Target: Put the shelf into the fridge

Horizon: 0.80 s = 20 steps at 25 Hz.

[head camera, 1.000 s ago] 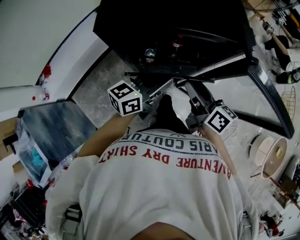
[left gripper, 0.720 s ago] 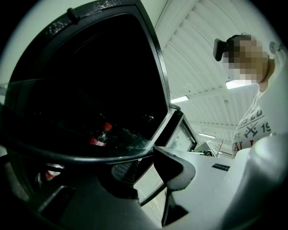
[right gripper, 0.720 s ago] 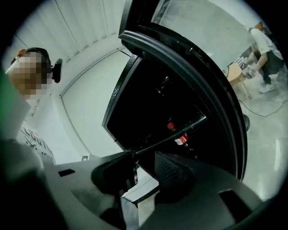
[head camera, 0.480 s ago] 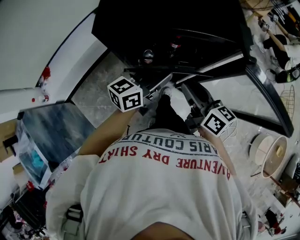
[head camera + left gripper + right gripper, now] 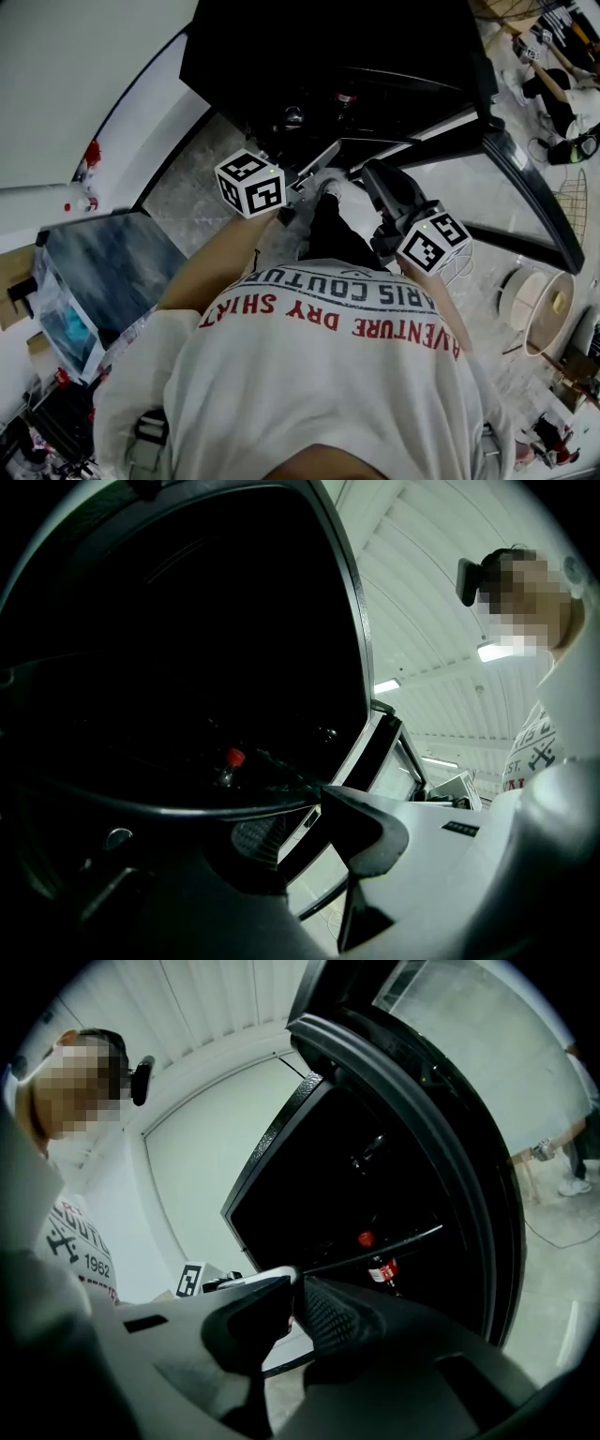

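Ahead, 1 red-capped bottle stands beyond the shelf.

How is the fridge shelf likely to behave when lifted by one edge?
The shelf is probably stiff: it juts out thin and level, without sagging. It seems clear like glass, so it is likely fragile and heavy for its thickness. Its smooth edge may slip in a grip.

Glossy black fridge; clear shelf (dark rim); polished, veined stone floor.
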Motion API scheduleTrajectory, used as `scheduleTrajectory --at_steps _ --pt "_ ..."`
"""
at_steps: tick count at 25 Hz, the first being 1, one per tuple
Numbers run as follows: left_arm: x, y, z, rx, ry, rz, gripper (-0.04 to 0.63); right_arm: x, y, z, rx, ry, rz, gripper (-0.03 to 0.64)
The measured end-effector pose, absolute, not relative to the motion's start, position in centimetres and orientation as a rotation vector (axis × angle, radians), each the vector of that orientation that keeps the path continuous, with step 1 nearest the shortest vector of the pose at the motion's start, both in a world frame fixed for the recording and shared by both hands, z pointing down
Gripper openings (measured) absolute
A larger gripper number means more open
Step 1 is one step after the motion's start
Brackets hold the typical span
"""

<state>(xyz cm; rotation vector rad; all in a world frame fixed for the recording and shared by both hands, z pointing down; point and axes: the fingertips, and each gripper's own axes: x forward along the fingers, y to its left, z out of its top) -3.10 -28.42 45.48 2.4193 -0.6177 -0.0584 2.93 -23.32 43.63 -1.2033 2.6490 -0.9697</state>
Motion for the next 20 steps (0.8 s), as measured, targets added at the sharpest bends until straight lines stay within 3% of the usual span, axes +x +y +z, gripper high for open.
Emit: scheduleTrajectory --at_steps 20 --pt "-2.9 -31.6 45.6 2.436 -0.686 -0.053 0.146 3.2 -24.0 43.6 -1.222 2.677 -0.99 0.052"
